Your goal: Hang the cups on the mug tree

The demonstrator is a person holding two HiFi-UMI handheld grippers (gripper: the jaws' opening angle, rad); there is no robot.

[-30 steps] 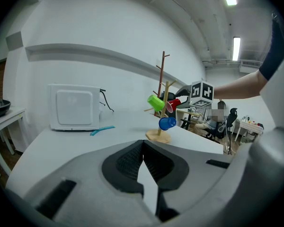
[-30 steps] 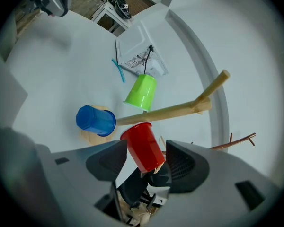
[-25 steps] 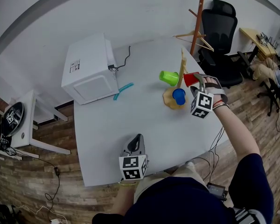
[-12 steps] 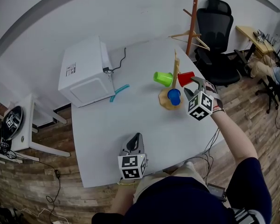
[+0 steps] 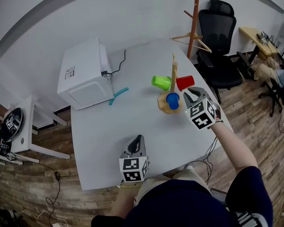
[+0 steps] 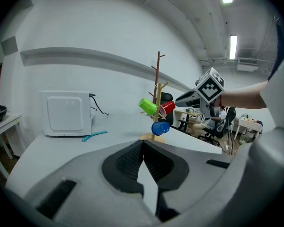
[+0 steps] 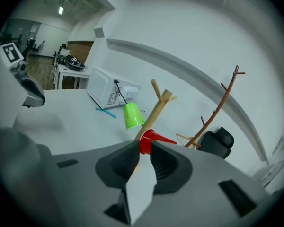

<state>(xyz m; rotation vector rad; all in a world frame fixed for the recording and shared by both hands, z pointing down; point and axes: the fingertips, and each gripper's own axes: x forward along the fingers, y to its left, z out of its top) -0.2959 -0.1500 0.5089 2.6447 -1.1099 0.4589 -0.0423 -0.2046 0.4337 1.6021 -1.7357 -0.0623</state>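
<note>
A wooden mug tree (image 5: 173, 74) stands on the white table (image 5: 109, 145) at the far right. On its pegs hang a green cup (image 5: 160, 82), a red cup (image 5: 185, 82) and a blue cup (image 5: 172, 100). My right gripper (image 5: 190, 97) hovers just right of the tree, its tips short of the red cup (image 7: 149, 141). Its jaws have just been closing and now keep a narrow gap with nothing between them. My left gripper (image 5: 139, 141) sits shut and empty near the table's front edge, facing the tree (image 6: 156, 98) from a distance.
A white box-shaped appliance (image 5: 83, 79) with a black cord stands at the back left, and a teal tool (image 5: 117, 95) lies beside it. Off the table's right side are a black office chair (image 5: 222, 37) and a wooden coat stand (image 5: 195, 13).
My right gripper has drawn back from the red cup, rolled, and its jaws have narrowed from wide open. The red cup stays hanging on the tree. The left gripper has hardly shifted.
</note>
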